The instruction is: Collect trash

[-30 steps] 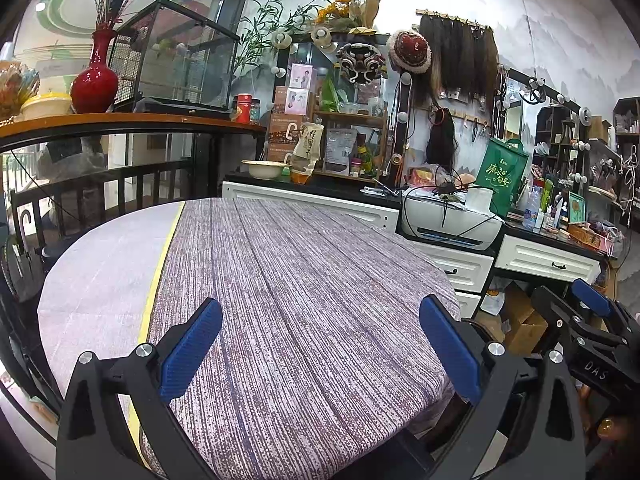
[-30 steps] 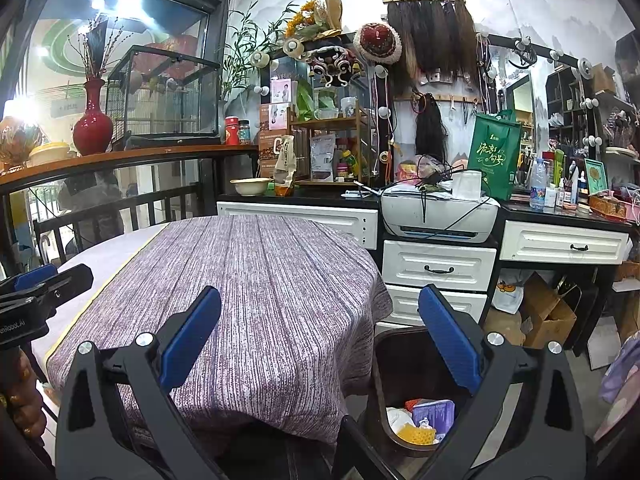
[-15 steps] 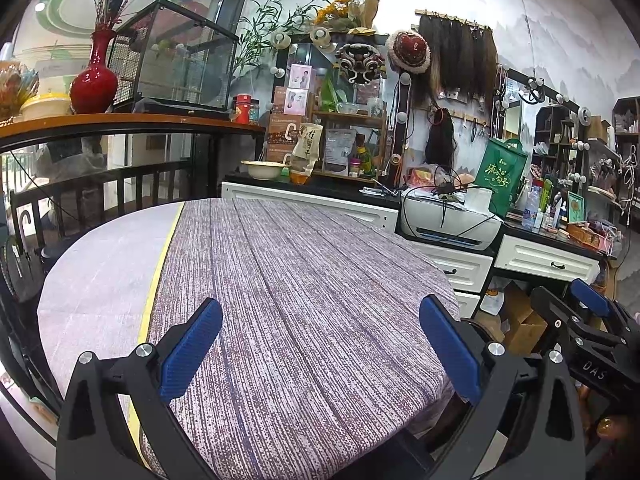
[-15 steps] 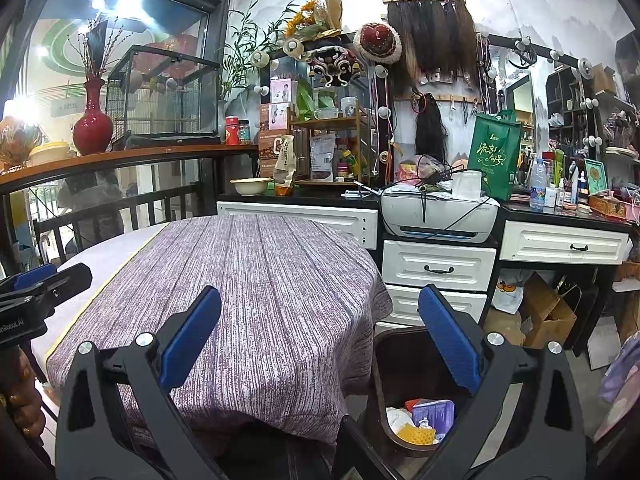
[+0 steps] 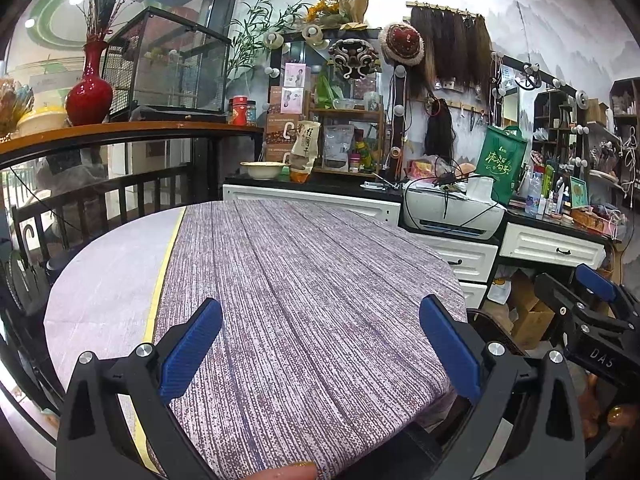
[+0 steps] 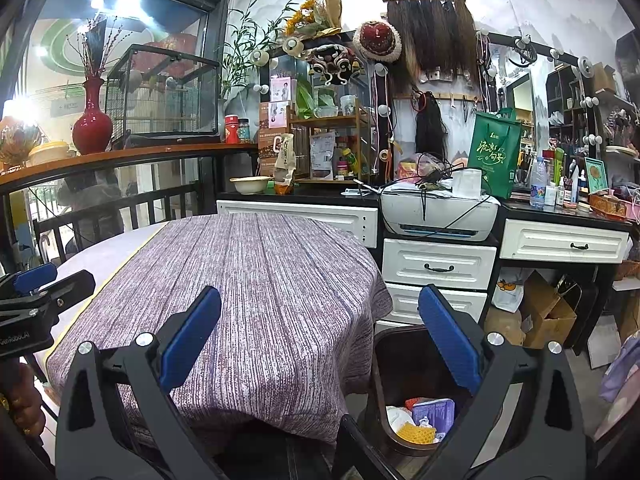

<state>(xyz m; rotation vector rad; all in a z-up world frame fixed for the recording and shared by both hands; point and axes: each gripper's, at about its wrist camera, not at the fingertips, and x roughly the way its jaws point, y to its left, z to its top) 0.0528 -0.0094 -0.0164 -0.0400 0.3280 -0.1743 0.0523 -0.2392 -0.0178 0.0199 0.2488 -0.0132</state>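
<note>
Both grippers held level, jaws spread wide.
Left gripper [image 5: 320, 344] and right gripper [image 6: 320, 340] grip nothing, side by side.

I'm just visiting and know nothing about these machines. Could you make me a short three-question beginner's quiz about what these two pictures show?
1. True or false: the left gripper is holding a piece of trash.
2. Where does the trash bin stand: A) on the table, B) on the floor beside the table, C) on the counter?
3. Fill in: the items lying in the bin include a yellow one, a white one and a ____ packet.

Key: 1 false, both the left and the right gripper are open and empty; 2 B; 3 purple.
</note>
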